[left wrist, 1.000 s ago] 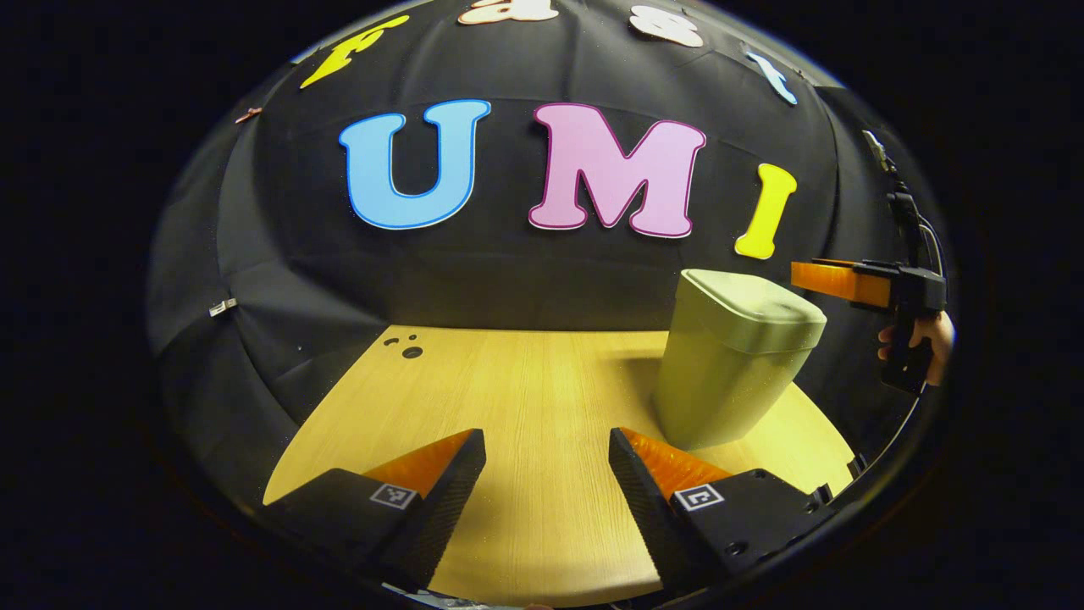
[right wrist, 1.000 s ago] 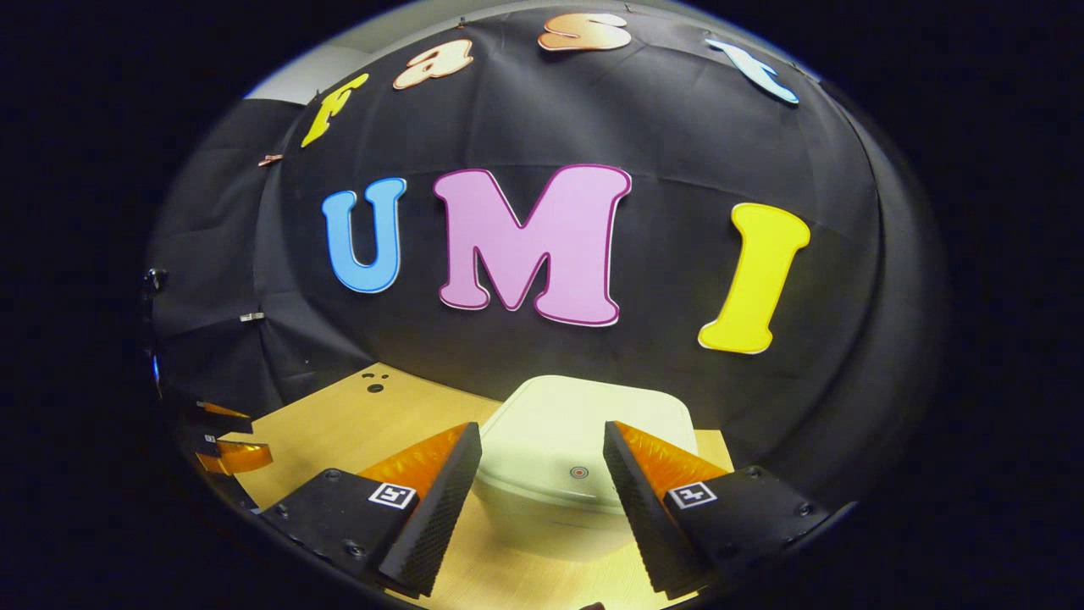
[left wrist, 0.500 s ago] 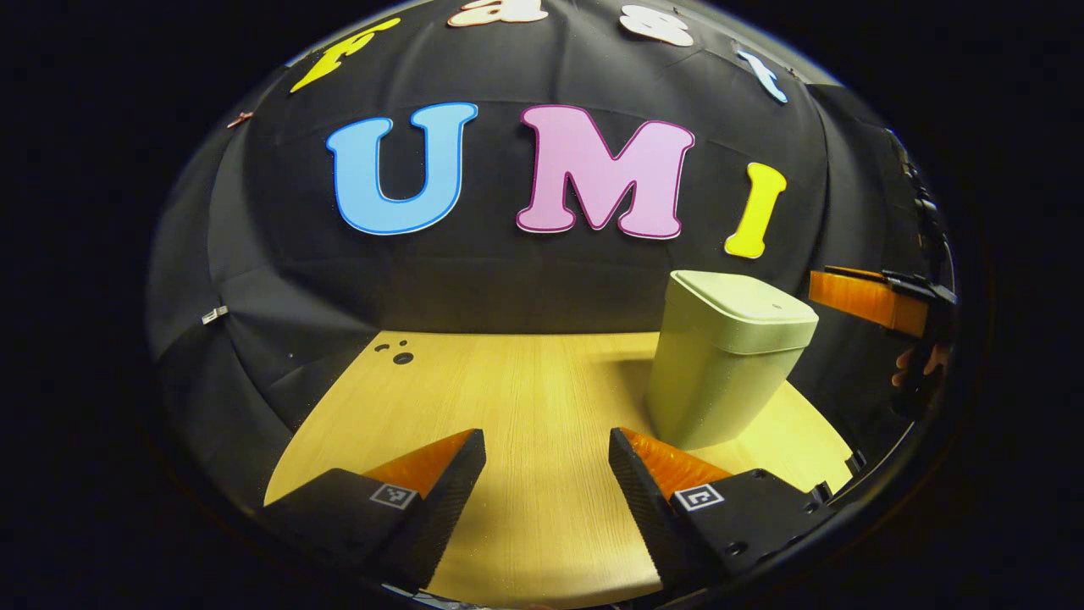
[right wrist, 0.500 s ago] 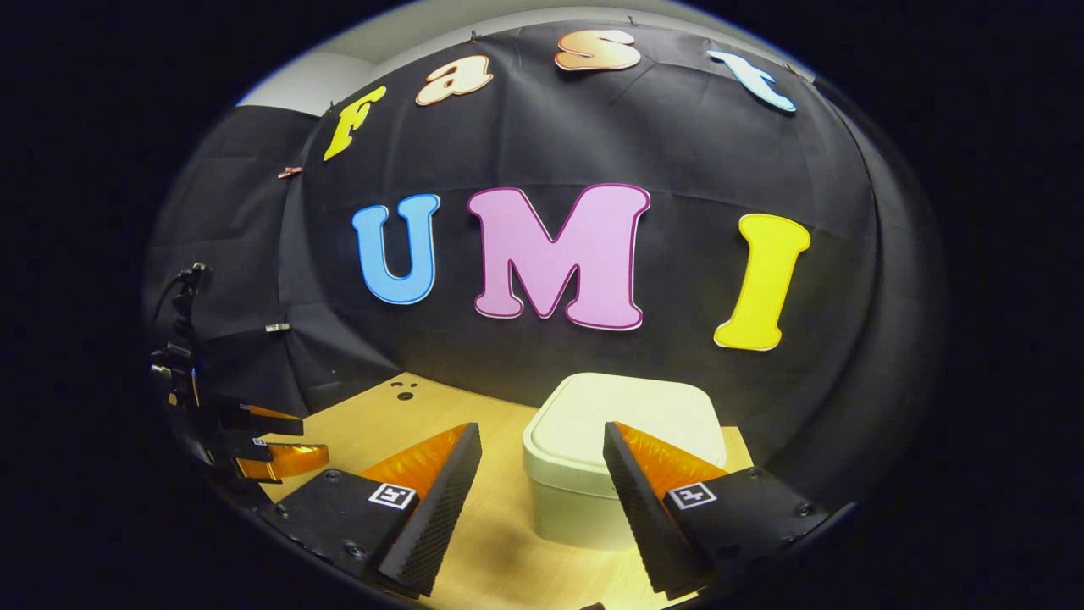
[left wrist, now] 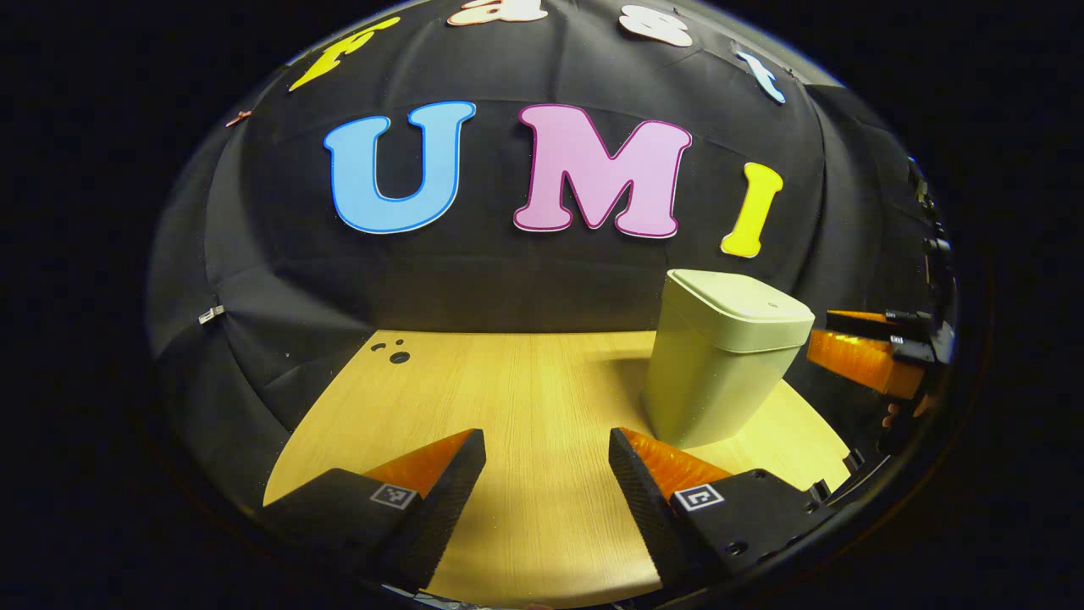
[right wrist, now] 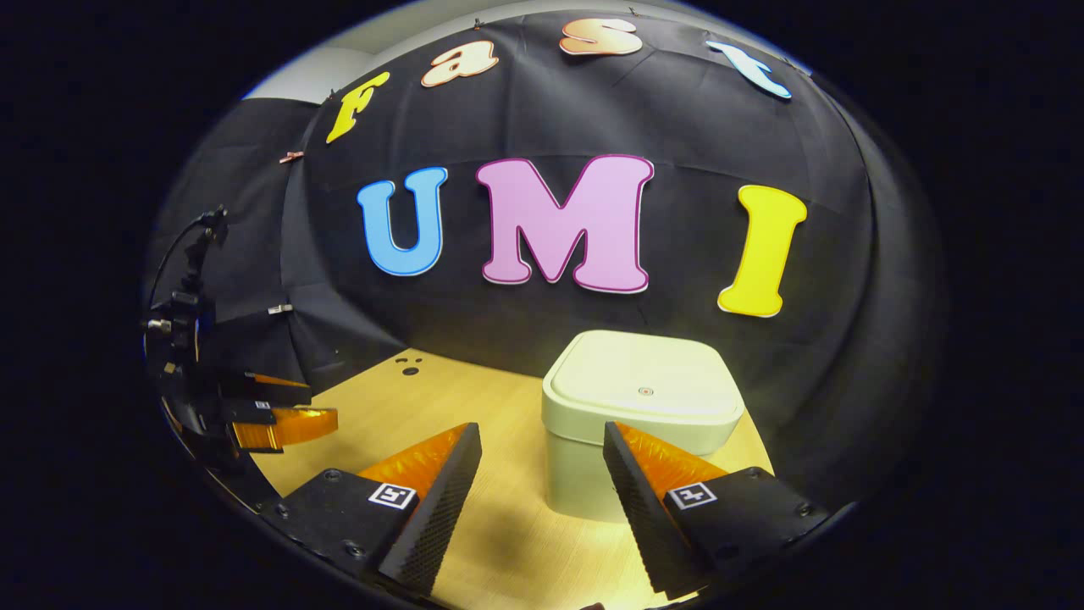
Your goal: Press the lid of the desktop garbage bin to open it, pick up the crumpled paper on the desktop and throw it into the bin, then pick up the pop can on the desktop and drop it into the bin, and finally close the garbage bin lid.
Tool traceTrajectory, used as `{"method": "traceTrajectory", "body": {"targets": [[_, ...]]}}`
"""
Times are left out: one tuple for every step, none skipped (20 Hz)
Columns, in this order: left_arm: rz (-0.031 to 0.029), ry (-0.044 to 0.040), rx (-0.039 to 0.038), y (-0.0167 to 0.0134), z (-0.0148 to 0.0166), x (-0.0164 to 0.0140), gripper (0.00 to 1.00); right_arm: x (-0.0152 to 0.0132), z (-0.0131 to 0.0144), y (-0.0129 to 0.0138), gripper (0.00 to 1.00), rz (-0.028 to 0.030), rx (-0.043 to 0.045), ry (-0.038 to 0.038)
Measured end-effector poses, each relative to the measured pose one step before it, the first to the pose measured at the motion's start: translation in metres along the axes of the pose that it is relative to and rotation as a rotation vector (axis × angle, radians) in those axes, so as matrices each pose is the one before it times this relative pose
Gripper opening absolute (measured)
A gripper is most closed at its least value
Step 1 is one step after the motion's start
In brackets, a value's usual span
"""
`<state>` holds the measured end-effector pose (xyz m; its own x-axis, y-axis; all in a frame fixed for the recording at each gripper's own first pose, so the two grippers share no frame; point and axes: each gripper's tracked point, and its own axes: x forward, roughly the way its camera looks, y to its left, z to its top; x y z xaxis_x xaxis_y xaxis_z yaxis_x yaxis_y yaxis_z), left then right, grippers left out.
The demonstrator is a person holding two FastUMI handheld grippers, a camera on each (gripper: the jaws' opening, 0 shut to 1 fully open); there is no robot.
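the garbage bin [right wrist: 631, 440] stands upright on the wooden desktop [left wrist: 525, 398], toward its right side and close to the black cloth wall [left wrist: 474, 280], with its lid [right wrist: 644, 377] lying flat and closed. in the left gripper view the same bin [left wrist: 720, 364] sits ahead and to the right, well apart from that gripper. no crumpled paper or pop can appears on the visible stretch of desktop, so the task looks close to finished, though that is a guess.

the right gripper [right wrist: 542, 483] hovers just in front of the bin, jaws spread wide and holding nothing. the left gripper [left wrist: 546, 487] hangs over bare desktop, jaws also wide and empty.

the main risk is the lid's press latch: if it is not fully caught, the lid could spring back up. another push off-centre, away from the small mark [right wrist: 645, 391] on the lid, might tip or slide the light bin toward the wall. the right gripper's near finger [right wrist: 652, 474] sits close to the bin's front and could nudge it.
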<state>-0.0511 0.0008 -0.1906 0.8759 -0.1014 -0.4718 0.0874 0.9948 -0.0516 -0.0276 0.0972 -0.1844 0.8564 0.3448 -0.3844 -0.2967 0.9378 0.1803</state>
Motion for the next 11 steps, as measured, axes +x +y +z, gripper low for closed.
{"method": "traceTrajectory", "body": {"targets": [[-0.00134, -0.00036, 0.00121, -0.00067, -0.00069, -0.00015, 0.94, -0.0009, -0.00415, -0.00009, 0.92, -0.00186, 0.00143, 0.00713], [-0.00033, -0.00058, 0.00156, 0.00046, 0.0004, -0.00027, 0.94, -0.00026, -0.0037, -0.00089, 0.92, -0.00334, -0.00013, 0.00574], [-0.00193, 0.00072, 0.00064, -0.00077, 0.00033, -0.00016, 0.94, -0.00017, -0.0032, -0.0007, 0.92, -0.00308, -0.00145, 0.00448], [-0.0007, 0.00108, -0.00015, -0.00012, -0.00009, 0.00014, 0.94, 0.00035, -0.00294, -0.00171, 0.92, -0.00522, -0.0026, 0.00557], [-0.00255, 0.00181, 0.00019, -0.00029, -0.00128, 0.00103, 0.94, -0.00039, -0.00258, -0.00122, 0.92, -0.00241, -0.00052, 0.00424], [-0.00168, 0.00228, 0.00042, -0.00032, -0.0006, 0.0003, 0.94, 0.00018, -0.00213, -0.0006, 0.92, -0.003, 0.00024, 0.0037], [-0.00027, 0.00083, 0.00093, 0.00035, 0.00104, -0.00033, 0.94, 0.00027, -0.00144, -0.00032, 0.92, -0.00219, 0.0015, 0.00322], [-0.00199, 0.00143, 0.00024, -0.00044, 0.00016, 0.00057, 0.94, 0.00027, -0.0024, -0.00041, 0.92, -0.00267, 0.00083, 0.00442], [-0.00076, 0.00234, 0.00007, -0.00007, -0.00164, 0.00068, 0.94, 0.00028, -0.00208, -0.00042, 0.92, -0.00226, 0.00114, 0.00427], [-0.00096, 0.00093, -0.00028, 0.00041, 0.00044, -0.00042, 0.95, -0.00063, -0.0024, 0.00059, 0.92, -0.00128, 0.00262, 0.00546], [-0.00092, 0.00097, -0.00032, -0.00042, -0.00068, 0.00072, 0.94, -0.00005, -0.00152, -0.00029, 0.92, -0.0017, 0.00281, 0.00363]]}}
